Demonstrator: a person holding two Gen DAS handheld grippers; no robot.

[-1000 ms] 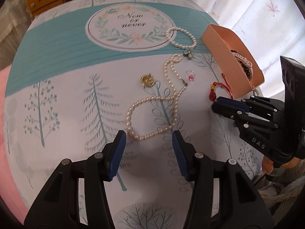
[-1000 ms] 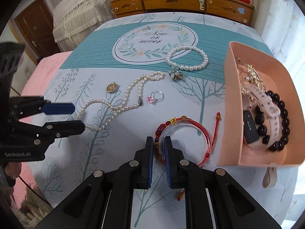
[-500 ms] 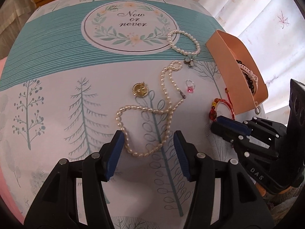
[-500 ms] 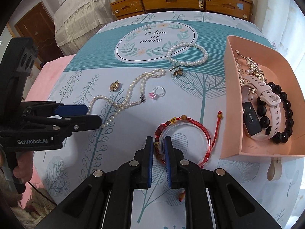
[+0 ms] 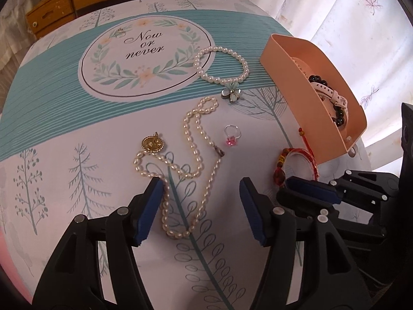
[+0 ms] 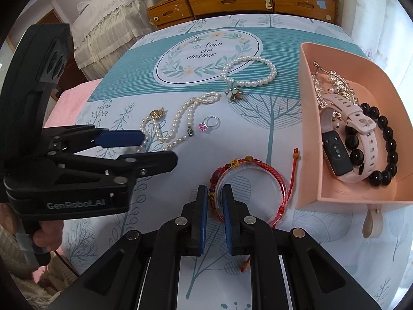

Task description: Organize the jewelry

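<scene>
Pearl necklace up next, red bracelet already pinched

Left gripper (image 5: 201, 208) sits spread over the pearl necklace (image 5: 192, 155), jaws just been widening, pads not touching it. Right gripper (image 6: 214, 206) is squeezed onto the red bracelet (image 6: 260, 178), just right of the necklace, next to the pink tray (image 6: 309, 134).

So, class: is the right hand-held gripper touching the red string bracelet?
Touching. The right wrist view shows the right hand-held gripper with its pads closed on the near rim of the red string bracelet.
</scene>
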